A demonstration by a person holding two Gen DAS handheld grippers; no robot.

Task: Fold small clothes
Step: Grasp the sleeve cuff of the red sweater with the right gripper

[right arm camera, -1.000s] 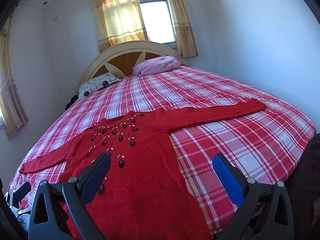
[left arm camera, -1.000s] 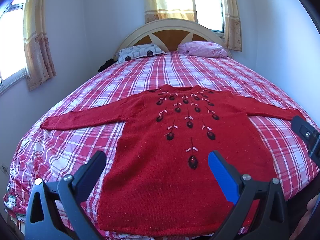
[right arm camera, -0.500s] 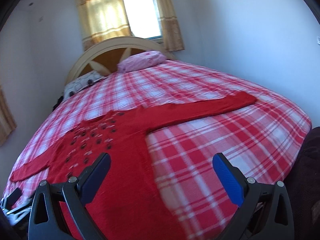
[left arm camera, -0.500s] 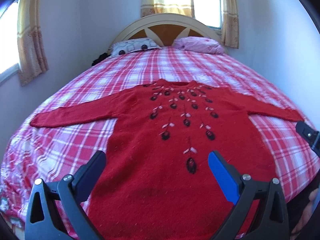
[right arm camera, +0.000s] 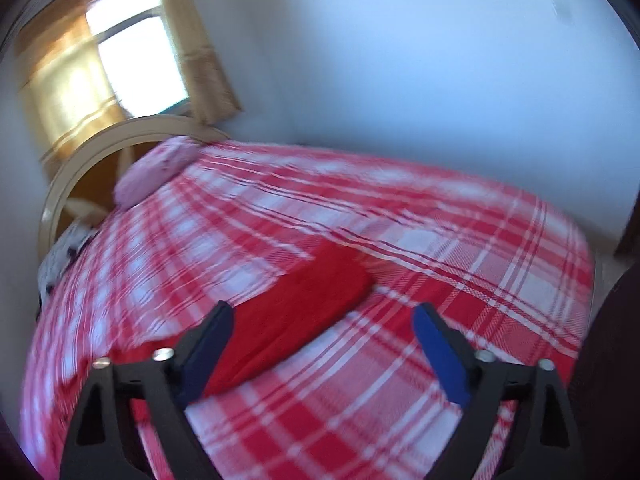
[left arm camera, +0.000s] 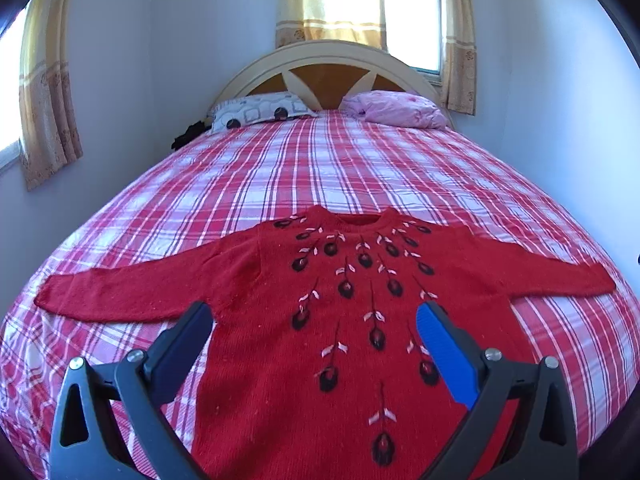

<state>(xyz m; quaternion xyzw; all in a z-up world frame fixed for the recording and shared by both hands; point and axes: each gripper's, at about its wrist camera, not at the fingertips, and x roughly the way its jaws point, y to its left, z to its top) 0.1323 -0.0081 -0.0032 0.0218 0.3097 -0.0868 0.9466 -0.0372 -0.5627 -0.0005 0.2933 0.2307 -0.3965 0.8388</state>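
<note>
A red knitted sweater point(left arm camera: 320, 360) with dark embroidered flowers lies flat and face up on the plaid bed point(left arm camera: 320, 168), both sleeves spread out sideways. My left gripper point(left arm camera: 314, 322) is open and empty, hovering above the sweater's chest. The right wrist view is blurred by motion. It shows the cuff end of the sweater's right sleeve point(right arm camera: 304, 312). My right gripper point(right arm camera: 322, 318) is open and empty, just above and short of that cuff.
Two pillows lie at the wooden headboard point(left arm camera: 332, 76): a patterned white one point(left arm camera: 256, 110) and a pink one point(left arm camera: 396, 110). Walls stand close to the bed on the left and right. The bed's right edge point(right arm camera: 576, 280) drops off near the cuff.
My left gripper has moved forward over the sweater, from its hem toward its chest. My right gripper has swung fast to the right, from the sweater's body out to the right sleeve's cuff.
</note>
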